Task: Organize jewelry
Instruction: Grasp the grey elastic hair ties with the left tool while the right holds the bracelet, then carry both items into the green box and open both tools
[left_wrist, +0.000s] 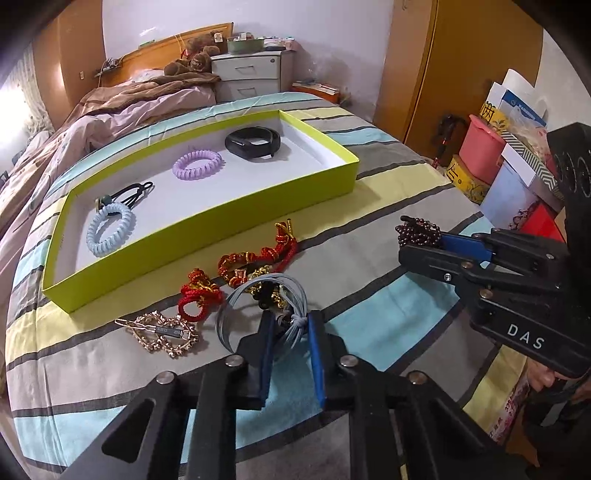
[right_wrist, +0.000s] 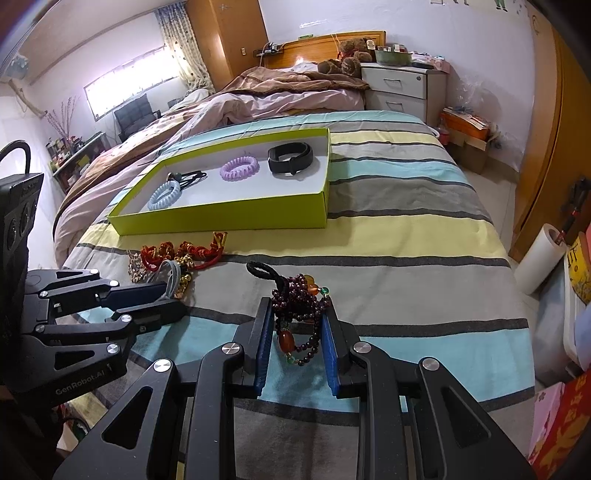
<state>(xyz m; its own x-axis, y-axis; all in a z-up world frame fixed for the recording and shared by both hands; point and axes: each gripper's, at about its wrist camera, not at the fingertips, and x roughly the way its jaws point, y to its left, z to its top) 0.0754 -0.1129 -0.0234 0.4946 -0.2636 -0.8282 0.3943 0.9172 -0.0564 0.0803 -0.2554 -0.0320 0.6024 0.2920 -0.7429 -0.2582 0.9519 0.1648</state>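
A lime-green tray (left_wrist: 207, 218) (right_wrist: 236, 218) lies on the striped bed. It holds a black band (left_wrist: 253, 142), a purple coil tie (left_wrist: 198, 164), a blue coil tie (left_wrist: 109, 230) and a black hair tie (left_wrist: 135, 192). My left gripper (left_wrist: 290, 325) is shut on a grey cord hair tie (left_wrist: 258, 306) beside a pile of red-and-gold bracelets (left_wrist: 255, 260) and a gold chain clip (left_wrist: 162, 332). My right gripper (right_wrist: 297, 314) is shut on a dark beaded bracelet (right_wrist: 299, 299), held above the bedspread; it also shows in the left wrist view (left_wrist: 419, 234).
The striped bedspread (right_wrist: 406, 240) stretches to the right of the tray. Crumpled quilts (right_wrist: 277, 99) lie behind it. A white nightstand (right_wrist: 402, 88) stands at the bed's head. Boxes and a pink container (left_wrist: 484, 151) are stacked beside the bed on the right.
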